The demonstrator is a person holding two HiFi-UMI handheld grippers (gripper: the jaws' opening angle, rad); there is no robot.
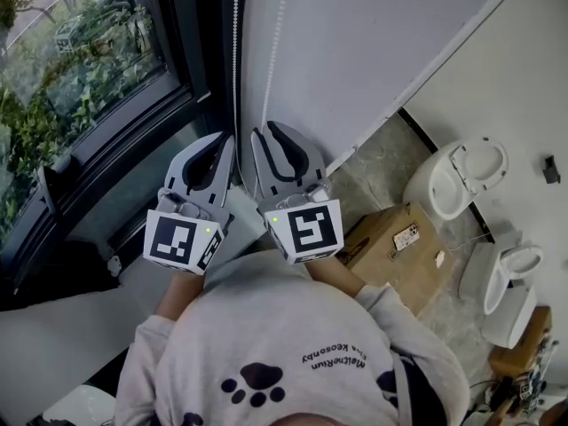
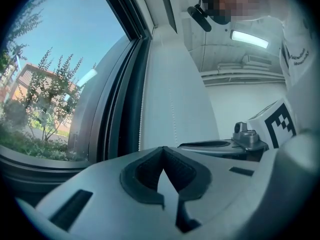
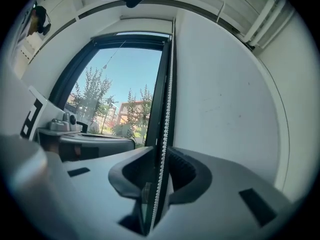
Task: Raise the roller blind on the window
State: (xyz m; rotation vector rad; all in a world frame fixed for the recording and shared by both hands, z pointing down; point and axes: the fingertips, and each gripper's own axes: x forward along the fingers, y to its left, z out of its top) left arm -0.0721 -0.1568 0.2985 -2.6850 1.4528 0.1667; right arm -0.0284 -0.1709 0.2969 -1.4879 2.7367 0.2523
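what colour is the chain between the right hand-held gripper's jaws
The bead chain is white, small round beads; clearest in the right gripper view.

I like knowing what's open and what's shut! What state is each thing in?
Left tongs, shut, nothing seen between.
Right tongs, open, bead chain running loose between them.
Roller blind, rolled up at the top, glass uncovered.
Cardboard box, closed.
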